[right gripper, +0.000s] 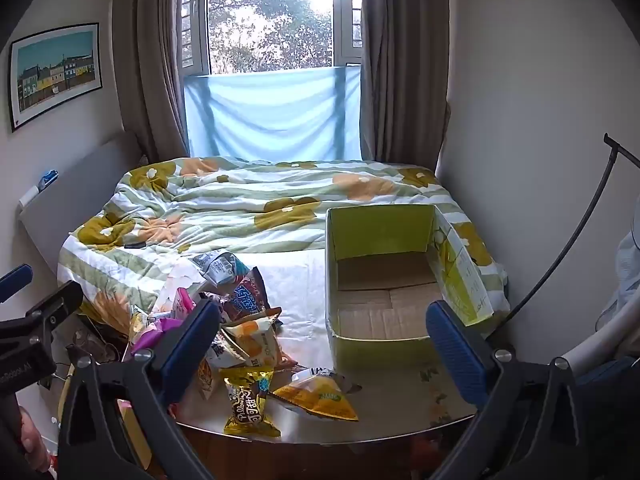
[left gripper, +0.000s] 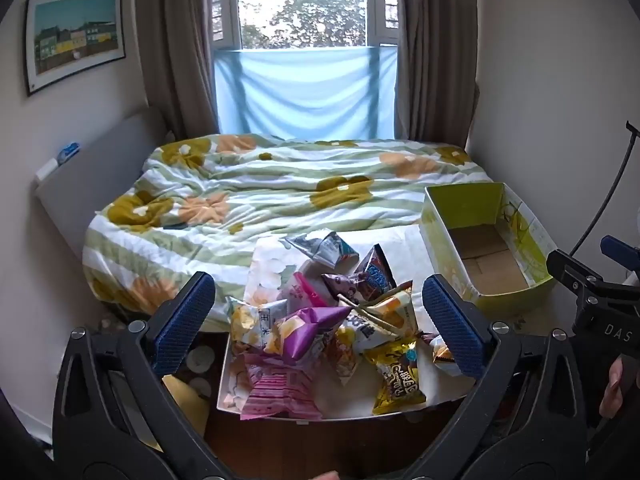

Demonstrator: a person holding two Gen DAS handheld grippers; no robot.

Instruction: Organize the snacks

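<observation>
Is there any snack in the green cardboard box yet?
No, the green cardboard box shows only its bare brown floor; the snack packets lie piled beside it.

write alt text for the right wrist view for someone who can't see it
An open right gripper hovers over a bed, holding nothing, with a pile of snack packets at lower left and an empty green cardboard box to their right. Behind lie a floral duvet and a curtained window.
</observation>
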